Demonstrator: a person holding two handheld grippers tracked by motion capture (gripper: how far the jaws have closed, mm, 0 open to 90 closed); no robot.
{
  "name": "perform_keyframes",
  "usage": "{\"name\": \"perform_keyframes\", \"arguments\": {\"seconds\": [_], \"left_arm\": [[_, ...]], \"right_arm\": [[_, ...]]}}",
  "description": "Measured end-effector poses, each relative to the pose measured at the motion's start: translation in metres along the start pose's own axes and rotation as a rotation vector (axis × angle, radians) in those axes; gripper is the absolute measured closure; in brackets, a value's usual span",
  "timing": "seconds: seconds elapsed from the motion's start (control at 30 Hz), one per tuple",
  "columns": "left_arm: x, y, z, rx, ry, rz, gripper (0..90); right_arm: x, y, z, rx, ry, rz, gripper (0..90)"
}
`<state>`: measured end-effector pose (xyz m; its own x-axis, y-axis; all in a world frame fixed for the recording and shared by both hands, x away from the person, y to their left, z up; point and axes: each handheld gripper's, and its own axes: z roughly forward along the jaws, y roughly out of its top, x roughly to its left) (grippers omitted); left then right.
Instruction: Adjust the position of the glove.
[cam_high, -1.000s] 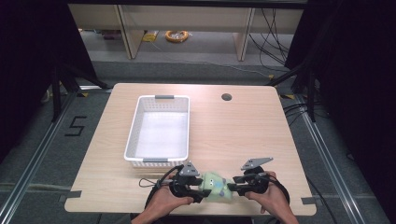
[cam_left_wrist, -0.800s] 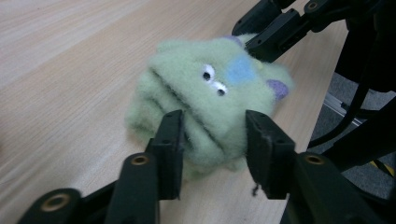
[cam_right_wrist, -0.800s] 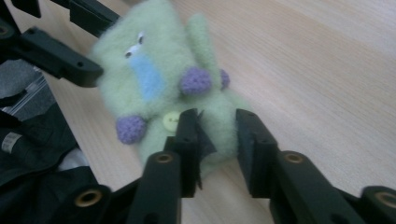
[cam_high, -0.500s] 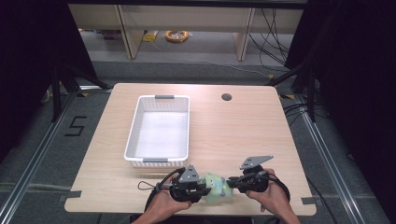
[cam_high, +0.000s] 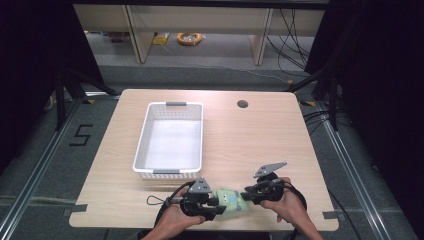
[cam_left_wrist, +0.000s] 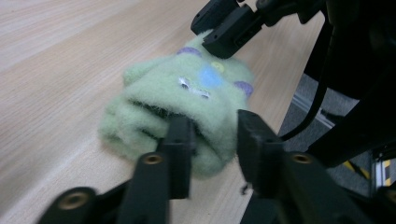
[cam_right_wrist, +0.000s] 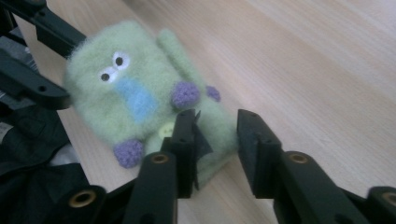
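Observation:
A fuzzy green plush toy (cam_high: 230, 200) with purple feet and a blue belly patch lies on the wooden table (cam_high: 260, 140) near its front edge. My left gripper (cam_high: 215, 202) comes at it from the left. In the left gripper view the toy (cam_left_wrist: 187, 93) has one end between my jaws (cam_left_wrist: 210, 126), which have just been opening and stand a little apart from the fur on one side. My right gripper (cam_high: 247, 196) faces it from the right. Its jaws (cam_right_wrist: 215, 121) have also just been opening, and they straddle the lower end of the toy (cam_right_wrist: 135, 98) loosely.
An empty white plastic basket (cam_high: 142, 135) stands on the left half of the table, behind the left hand. A round cable hole (cam_high: 242, 104) sits near the far edge. The table's front edge is just below both hands.
Both hands and the toy stay at nearly the same spot by the front edge. The hands have settled slightly lower toward that edge.

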<state>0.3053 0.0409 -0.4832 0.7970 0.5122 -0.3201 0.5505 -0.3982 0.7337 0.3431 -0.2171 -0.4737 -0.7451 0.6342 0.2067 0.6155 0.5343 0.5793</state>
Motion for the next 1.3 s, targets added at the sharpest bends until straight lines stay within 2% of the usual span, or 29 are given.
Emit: {"name": "perform_keyframes", "arguments": {"seconds": [0.03, 0.07, 0.1, 0.13, 0.2, 0.3, 0.33, 0.4, 0.43, 0.5, 0.53, 0.57, 0.6, 0.63, 0.67, 0.7, 0.73, 0.8, 0.83, 0.9, 0.97, 1.0, 1.03, 1.07, 1.1, 1.23, 1.3], "left_arm": [[0.001, 0.0, -0.001, -0.011, 0.003, -0.014, 54.6], [0.003, 0.0, -0.004, -0.02, 0.021, -0.031, 50.0], [0.005, 0.0, -0.005, -0.024, 0.027, -0.042, 46.0], [0.008, -0.001, -0.007, -0.035, 0.028, -0.064, 44.8], [0.013, -0.002, -0.009, -0.035, 0.043, -0.09, 41.5], [0.017, -0.003, -0.009, -0.031, 0.055, -0.124, 38.6], [0.017, -0.003, -0.008, -0.035, 0.057, -0.127, 37.9], [0.018, -0.002, -0.005, -0.021, 0.051, -0.137, 36.8], [0.018, -0.001, -0.003, -0.021, 0.057, -0.144, 36.5], [0.021, 0.0, 0.001, -0.015, 0.05, -0.163, 35.4], [0.022, 0.0, 0.002, -0.006, 0.065, -0.167, 34.9], [0.024, 0.0, 0.005, -0.005, 0.042, -0.181, 34.6], [0.026, -0.001, 0.006, -0.004, 0.035, -0.191, 33.9], [0.027, -0.002, 0.008, -0.001, 0.037, -0.215, 33.2], [0.027, -0.002, 0.01, -0.004, 0.044, -0.217, 32.2], [0.026, -0.003, 0.01, 0.005, 0.053, -0.218, 31.8], [0.027, -0.003, 0.011, 0.008, 0.036, -0.219, 31.8], [0.025, -0.003, 0.011, 0.011, 0.05, -0.205, 32.4], [0.025, -0.003, 0.011, 0.02, 0.057, -0.199, 32.8], [0.028, -0.004, 0.013, 0.027, 0.05, -0.212, 33.0], [0.031, -0.006, 0.014, 0.039, 0.053, -0.212, 32.9], [0.031, -0.007, 0.015, 0.039, 0.055, -0.215, 33.1], [0.03, -0.007, 0.015, 0.048, 0.062, -0.213, 33.3], [0.03, -0.008, 0.016, 0.055, 0.045, -0.216, 33.7], [0.03, -0.009, 0.018, 0.049, 0.044, -0.214, 33.7], [0.029, -0.009, 0.018, 0.05, 0.052, -0.201, 35.6], [0.029, -0.009, 0.019, 0.05, 0.031, -0.193, 37.4]], "right_arm": [[0.001, 0.0, 0.0, -0.003, 0.002, 0.008, 59.7], [0.002, 0.0, 0.0, -0.034, -0.005, 0.012, 57.4], [0.003, 0.001, -0.004, -0.024, -0.002, 0.013, 56.3], [0.004, 0.001, -0.005, -0.034, -0.002, 0.007, 54.5], [0.007, 0.001, -0.007, -0.052, -0.004, 0.025, 51.2], [0.009, 0.0, -0.005, -0.067, -0.008, 0.041, 48.6], [0.009, 0.0, -0.004, -0.049, -0.007, 0.045, 47.4], [0.01, -0.002, 0.0, -0.056, -0.005, 0.059, 46.3], [0.009, -0.002, 0.001, -0.035, -0.008, 0.059, 45.1], [0.009, -0.004, 0.004, -0.037, -0.008, 0.073, 43.4], [0.008, -0.004, 0.004, -0.028, -0.012, 0.071, 43.1], [0.008, -0.004, 0.005, -0.027, -0.009, 0.073, 42.9], [0.008, -0.005, 0.005, -0.02, -0.014, 0.083, 42.9], [0.008, -0.006, 0.008, -0.041, -0.01, 0.079, 42.8], [0.009, -0.005, 0.007, -0.013, -0.006, 0.078, 42.9], [0.008, -0.006, 0.008, -0.017, -0.01, 0.069, 43.0], [0.008, -0.006, 0.01, -0.031, -0.006, 0.074, 43.1], [0.01, -0.007, 0.01, -0.004, -0.001, 0.103, 43.0], [0.008, -0.007, 0.01, -0.008, -0.006, 0.092, 43.0], [0.006, -0.008, 0.01, -0.01, -0.01, 0.076, 42.9], [0.006, -0.009, 0.01, -0.017, -0.015, 0.083, 42.9], [0.007, -0.01, 0.01, -0.001, -0.026, 0.109, 42.9], [0.006, -0.01, 0.01, -0.011, -0.01, 0.093, 42.9], [0.006, -0.011, 0.013, -0.027, -0.01, 0.1, 42.9], [0.006, -0.01, 0.012, -0.006, -0.005, 0.101, 42.9], [0.005, -0.011, 0.015, -0.012, 0.003, 0.105, 42.9], [0.004, -0.012, 0.016, -0.011, 0.007, 0.108, 42.9]]}}
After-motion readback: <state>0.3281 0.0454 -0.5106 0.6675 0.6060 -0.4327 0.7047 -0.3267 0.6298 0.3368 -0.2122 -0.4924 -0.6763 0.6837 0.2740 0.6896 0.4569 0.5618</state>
